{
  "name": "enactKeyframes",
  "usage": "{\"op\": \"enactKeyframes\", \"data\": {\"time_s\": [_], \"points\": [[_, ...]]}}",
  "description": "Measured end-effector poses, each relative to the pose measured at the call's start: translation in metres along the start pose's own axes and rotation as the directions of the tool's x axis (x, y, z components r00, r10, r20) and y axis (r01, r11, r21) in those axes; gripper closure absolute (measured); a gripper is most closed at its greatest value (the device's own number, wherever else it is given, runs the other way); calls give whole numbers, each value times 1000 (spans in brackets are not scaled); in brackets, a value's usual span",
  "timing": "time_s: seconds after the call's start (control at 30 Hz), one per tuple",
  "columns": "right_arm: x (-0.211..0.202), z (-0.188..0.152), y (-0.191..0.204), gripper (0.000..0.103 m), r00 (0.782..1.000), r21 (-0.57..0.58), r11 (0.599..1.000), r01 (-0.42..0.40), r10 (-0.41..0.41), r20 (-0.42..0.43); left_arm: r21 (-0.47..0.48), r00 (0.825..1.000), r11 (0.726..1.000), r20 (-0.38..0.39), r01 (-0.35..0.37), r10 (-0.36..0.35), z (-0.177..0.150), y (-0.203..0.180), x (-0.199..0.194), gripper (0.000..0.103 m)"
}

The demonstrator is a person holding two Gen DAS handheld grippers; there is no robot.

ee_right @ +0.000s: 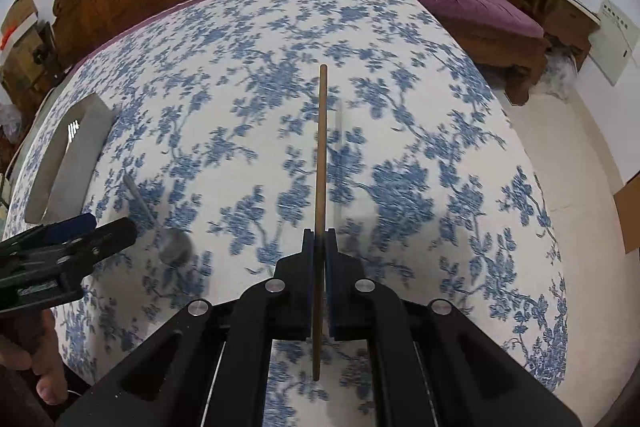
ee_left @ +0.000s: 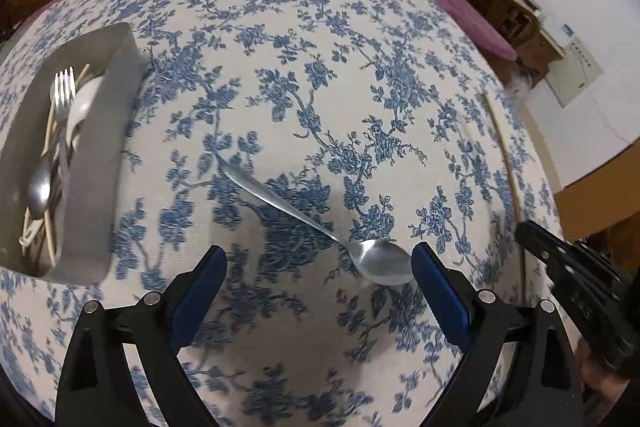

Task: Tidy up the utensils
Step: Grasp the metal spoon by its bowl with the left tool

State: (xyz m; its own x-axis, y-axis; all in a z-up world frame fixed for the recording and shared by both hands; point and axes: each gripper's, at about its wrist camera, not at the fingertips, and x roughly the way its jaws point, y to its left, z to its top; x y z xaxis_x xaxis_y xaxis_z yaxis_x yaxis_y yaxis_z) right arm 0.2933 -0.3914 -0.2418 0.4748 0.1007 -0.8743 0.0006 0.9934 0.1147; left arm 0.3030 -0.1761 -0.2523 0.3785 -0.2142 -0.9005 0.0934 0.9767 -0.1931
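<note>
Right gripper clamps chopstick; left gripper gapes beside spoon. We shift right, pinch neck, probably lifting toward tray.

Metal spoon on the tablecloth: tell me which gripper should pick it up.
Left. The left gripper is open with the metal spoon bowl beside its right finger; the right gripper is shut on a chopstick.
</note>
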Motion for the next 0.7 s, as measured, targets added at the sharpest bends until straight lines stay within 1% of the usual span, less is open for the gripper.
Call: {"op": "enactKeyframes", "data": {"time_s": [0.07, 0.17, 0.3, 0.4, 0.47, 0.63, 0.7], "points": [[0, -2, -6, 97, 1000, 9, 1000, -6, 6, 3, 6, 1000, 1000, -2, -26, 26, -1, -7, 6, 13], [-2, -4, -12, 97, 1000, 17, 1000, -11, 11, 11, 40, 996, 996, -12, -85, 85, -4, -19, 15, 13], [-3, -7, -15, 97, 1000, 27, 999, -19, 18, 18, 76, 991, 988, -24, -131, 133, -7, -24, 22, 13], [-5, -8, -16, 97, 1000, 29, 999, -22, 21, 21, 75, 988, 987, -52, -140, 144, -9, -20, 28, 13], [-6, -8, -15, 97, 999, 28, 999, -24, 24, 26, 83, 988, 986, -50, -143, 147, -11, -18, 26, 14], [-8, -10, -10, 97, 999, 19, 999, -25, 25, 33, 107, 986, 983, -56, -149, 156, -14, -15, 23, 22], [-8, -10, -8, 97, 999, 16, 999, -27, 27, 36, 123, 986, 981, -50, -153, 160, -15, -14, 21, 26]]}}
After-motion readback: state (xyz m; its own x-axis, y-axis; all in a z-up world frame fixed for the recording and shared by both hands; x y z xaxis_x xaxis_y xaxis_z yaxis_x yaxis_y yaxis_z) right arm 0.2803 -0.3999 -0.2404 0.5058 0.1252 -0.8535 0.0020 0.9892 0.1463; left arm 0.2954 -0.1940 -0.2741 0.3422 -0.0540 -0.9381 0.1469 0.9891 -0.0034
